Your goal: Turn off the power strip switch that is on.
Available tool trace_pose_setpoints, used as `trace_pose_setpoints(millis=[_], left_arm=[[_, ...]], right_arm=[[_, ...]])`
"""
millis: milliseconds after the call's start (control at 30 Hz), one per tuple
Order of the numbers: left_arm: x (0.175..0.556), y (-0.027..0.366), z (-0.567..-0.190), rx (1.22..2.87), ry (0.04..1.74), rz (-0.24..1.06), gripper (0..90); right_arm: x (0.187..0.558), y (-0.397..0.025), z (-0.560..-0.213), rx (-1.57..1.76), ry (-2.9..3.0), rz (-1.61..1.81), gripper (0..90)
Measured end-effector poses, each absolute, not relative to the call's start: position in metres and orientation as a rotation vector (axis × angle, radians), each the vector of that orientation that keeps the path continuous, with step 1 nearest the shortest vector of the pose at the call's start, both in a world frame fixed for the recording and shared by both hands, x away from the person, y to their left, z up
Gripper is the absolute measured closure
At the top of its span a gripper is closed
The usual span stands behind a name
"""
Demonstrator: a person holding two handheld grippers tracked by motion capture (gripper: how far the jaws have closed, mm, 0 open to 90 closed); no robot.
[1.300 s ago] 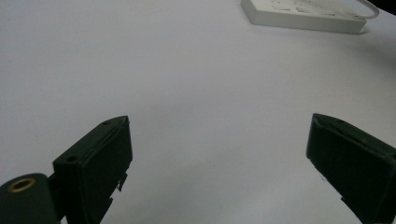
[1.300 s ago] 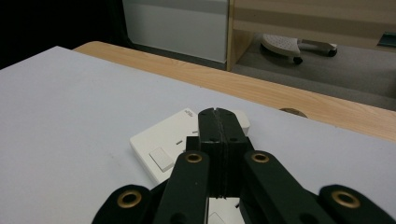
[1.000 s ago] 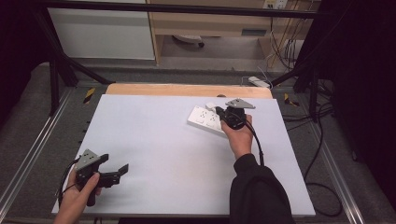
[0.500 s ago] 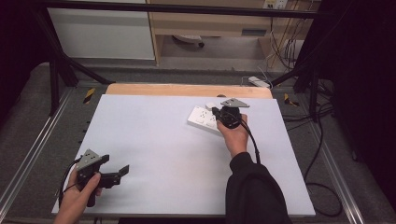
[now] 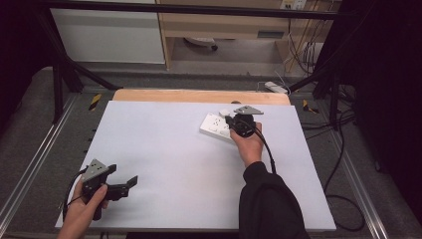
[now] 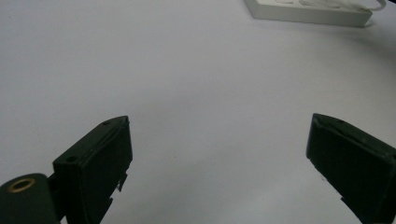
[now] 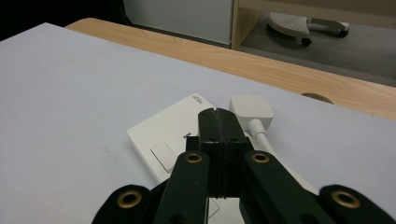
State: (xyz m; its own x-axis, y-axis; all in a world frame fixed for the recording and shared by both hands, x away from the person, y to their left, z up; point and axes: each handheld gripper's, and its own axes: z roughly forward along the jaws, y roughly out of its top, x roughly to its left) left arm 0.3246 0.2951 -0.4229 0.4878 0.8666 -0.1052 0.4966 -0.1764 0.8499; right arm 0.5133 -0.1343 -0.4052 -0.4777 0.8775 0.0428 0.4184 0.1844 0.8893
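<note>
Right gripper view: white plug lies just beyond socket panel.

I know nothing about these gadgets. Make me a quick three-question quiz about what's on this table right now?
1. True or false: the left gripper has its jaws spread apart.
2. Which thing is the right gripper over: A) white power strip, B) a mug, C) a book?
3. What white item lies just beyond the strip, by the wooden edge?

Key: 1 true. 2 A. 3 a white plug with its cord.
</note>
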Motion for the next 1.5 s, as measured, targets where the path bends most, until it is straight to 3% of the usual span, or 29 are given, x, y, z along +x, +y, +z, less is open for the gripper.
trace_pose_setpoints(millis=[1500], left_arm=[[0.325,0.295,-0.423,1.849,1.141,0.524,7.0]], right_arm=[[0.521,-0.128,-0.426,1.229,2.028,1.163,90.0]])
